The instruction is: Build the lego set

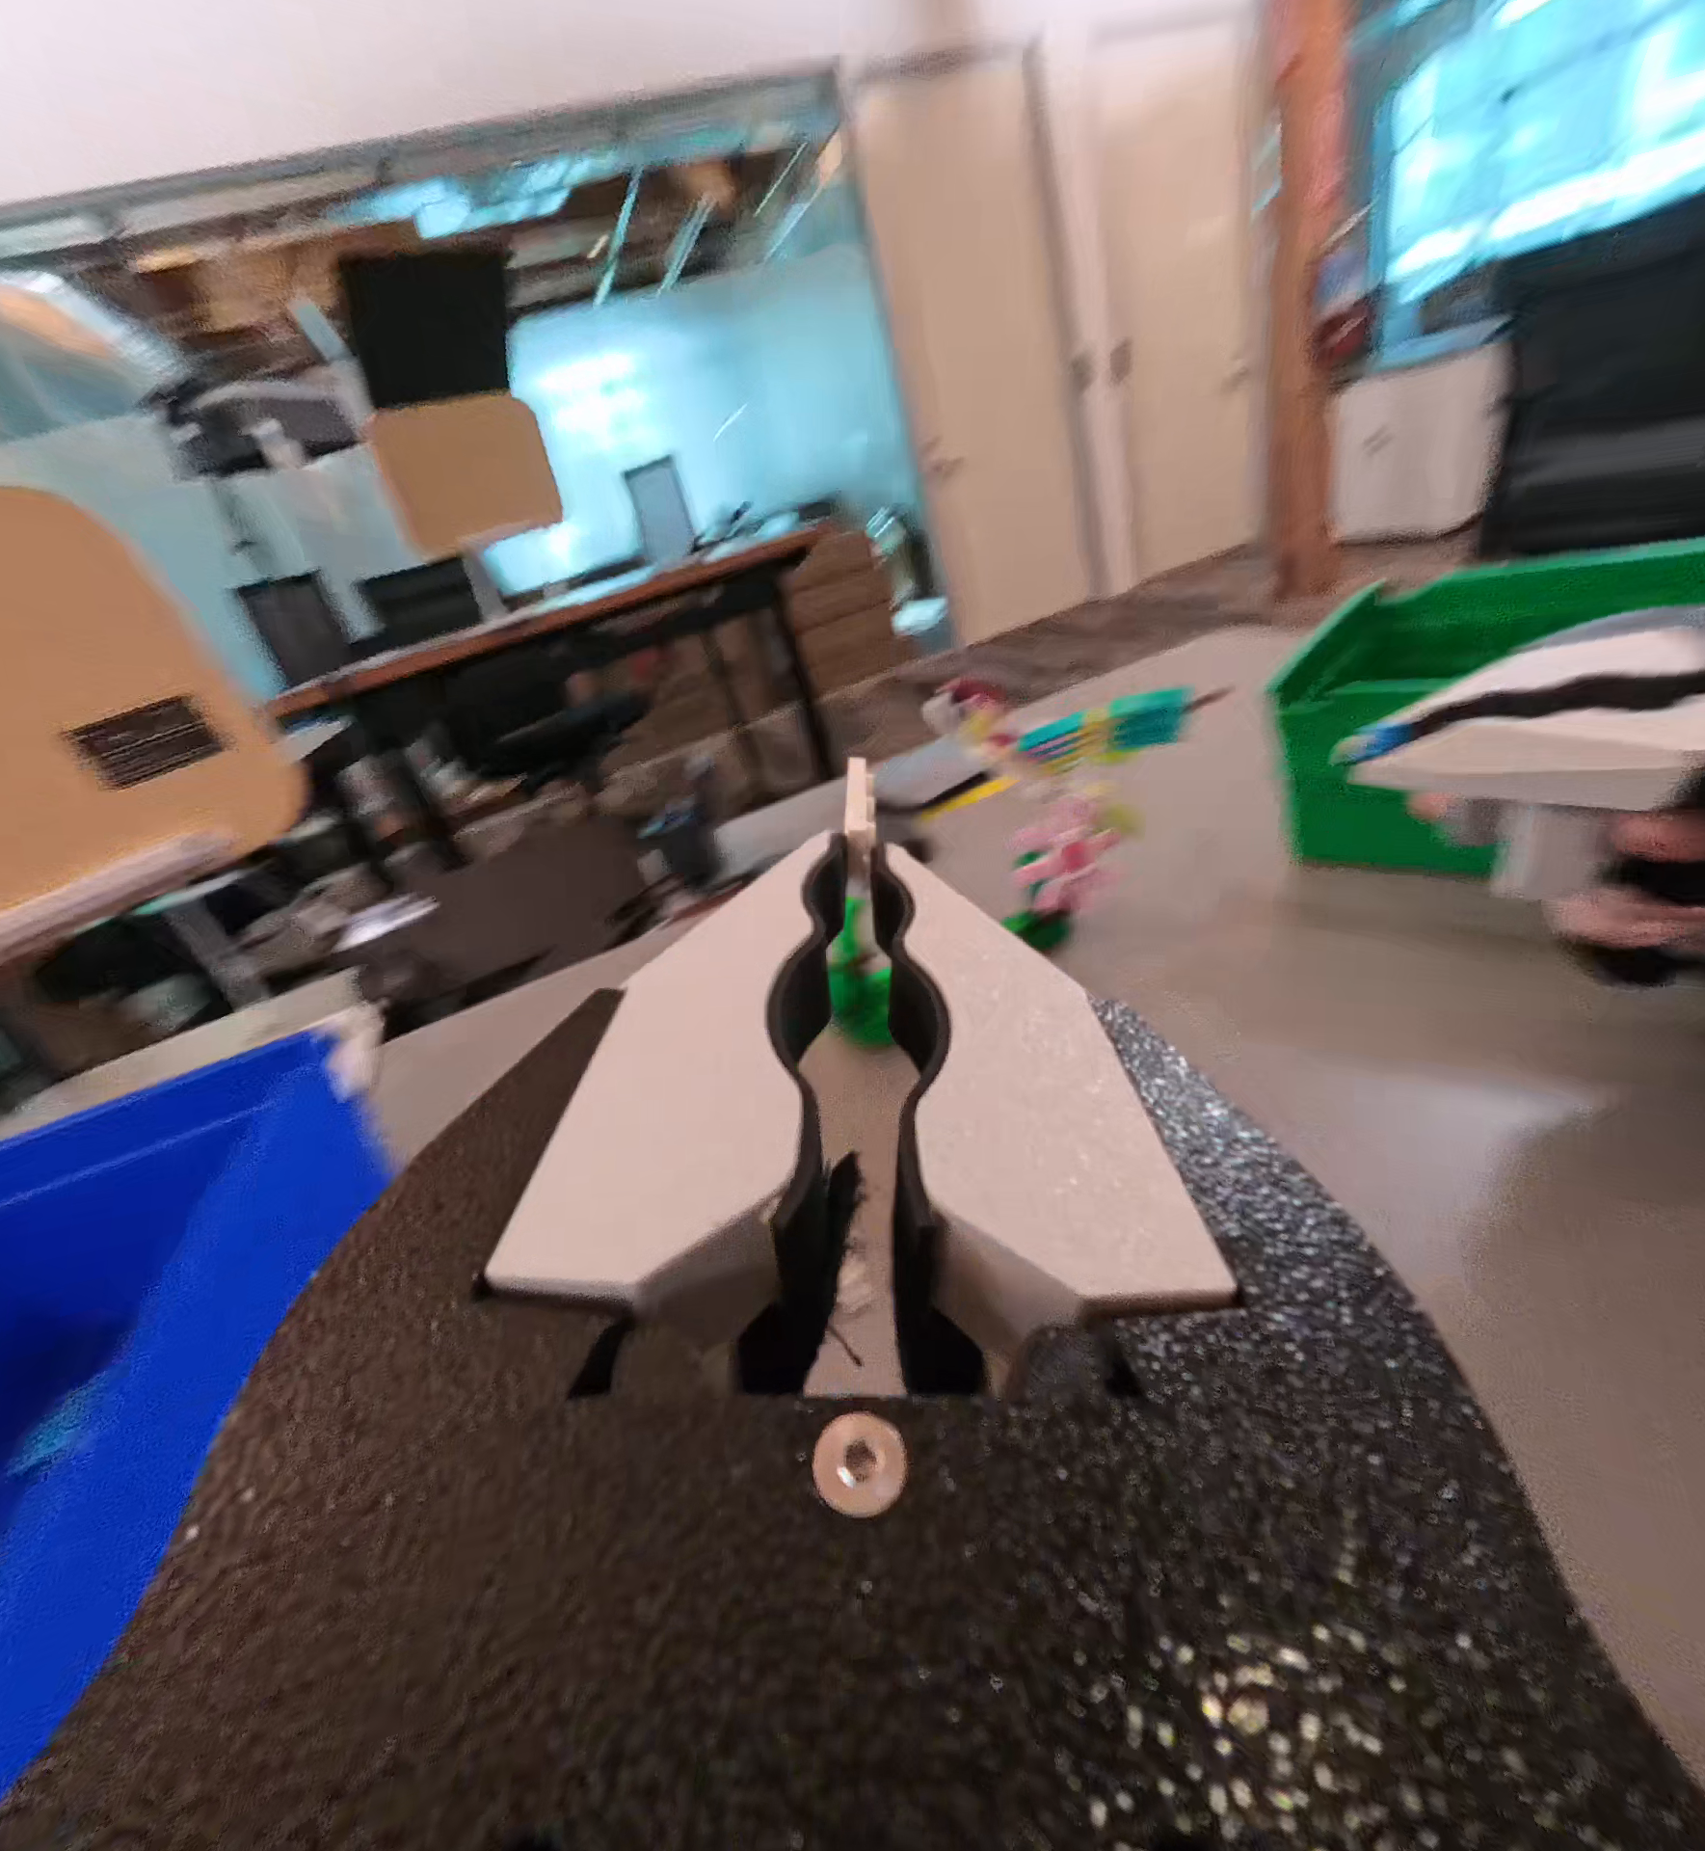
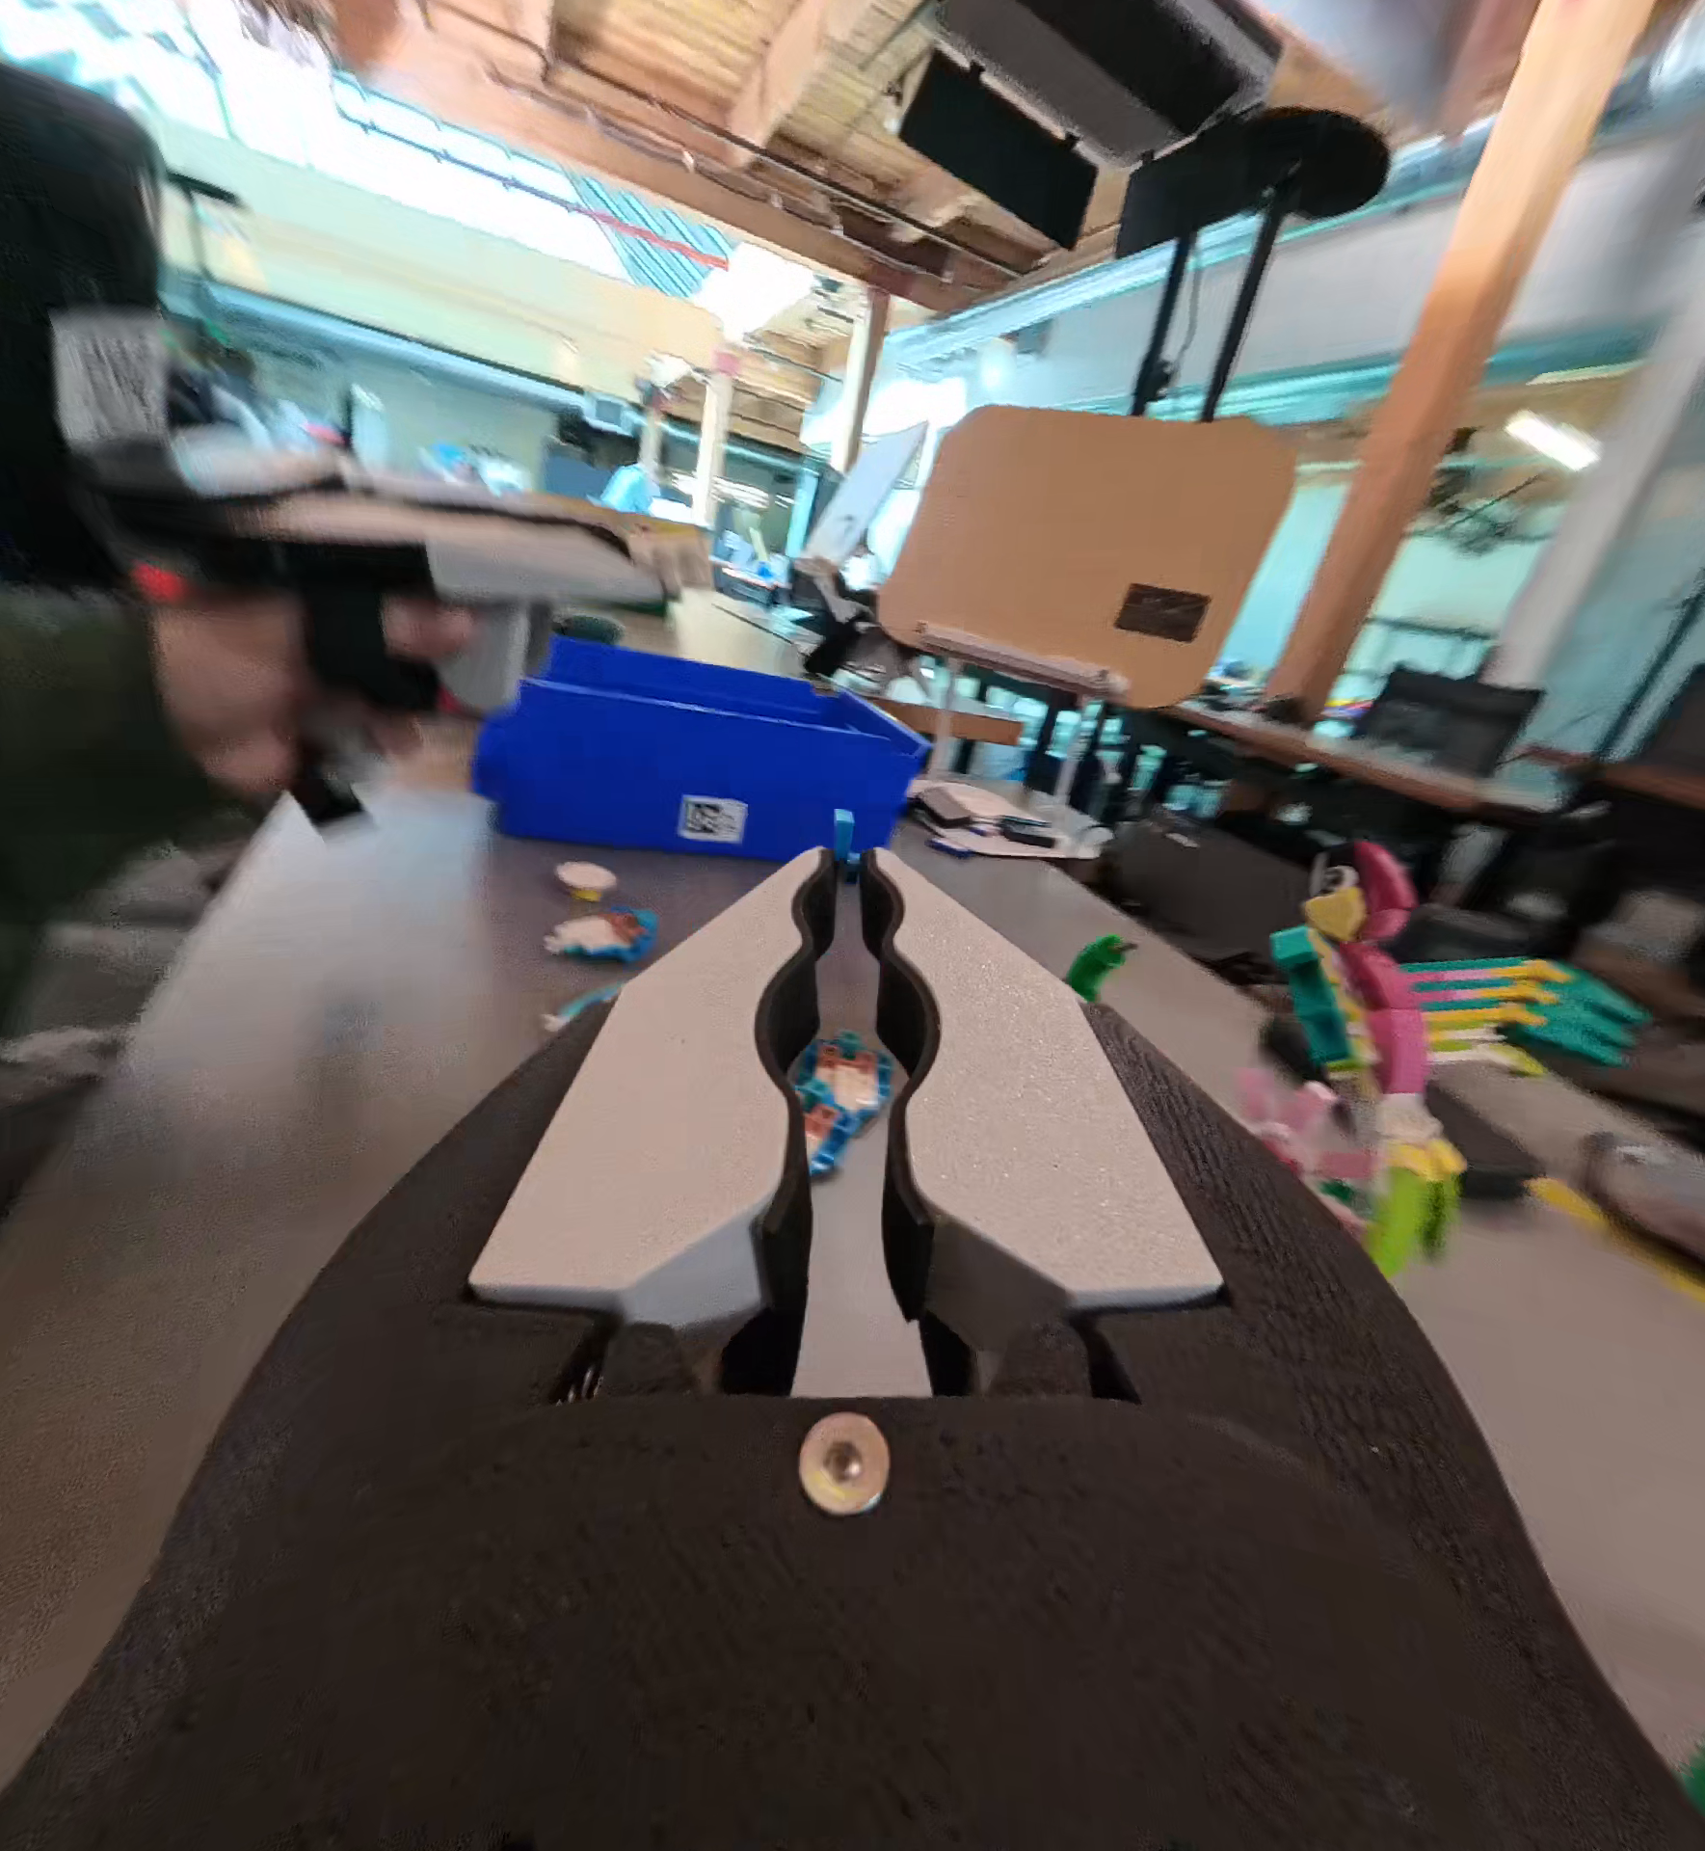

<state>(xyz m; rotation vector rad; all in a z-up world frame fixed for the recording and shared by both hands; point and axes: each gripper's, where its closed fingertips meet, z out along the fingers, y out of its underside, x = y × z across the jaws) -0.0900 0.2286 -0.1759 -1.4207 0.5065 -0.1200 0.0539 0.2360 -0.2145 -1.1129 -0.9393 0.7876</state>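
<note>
My left gripper (image 1: 858,851) is shut on a small flat white piece (image 1: 859,796) that sticks up from its tips, above the grey table (image 1: 1429,1152). A green brick piece (image 1: 858,987) lies below its fingers. My right gripper (image 2: 850,866) is shut on a small blue piece (image 2: 845,836). A blue, white and orange brick piece (image 2: 843,1092) lies on the table under it. The right gripper also shows in the left wrist view (image 1: 1379,746), hand-held before the green bin (image 1: 1409,681). The left gripper shows blurred in the right wrist view (image 2: 528,561).
A blue bin (image 2: 698,761) stands at the table's far side and shows low left in the left wrist view (image 1: 127,1252). A colourful brick build (image 2: 1379,1022) stands to the right. Loose pieces (image 2: 598,932) and a green piece (image 2: 1093,962) lie on the table. A tan board (image 2: 1078,541) stands behind.
</note>
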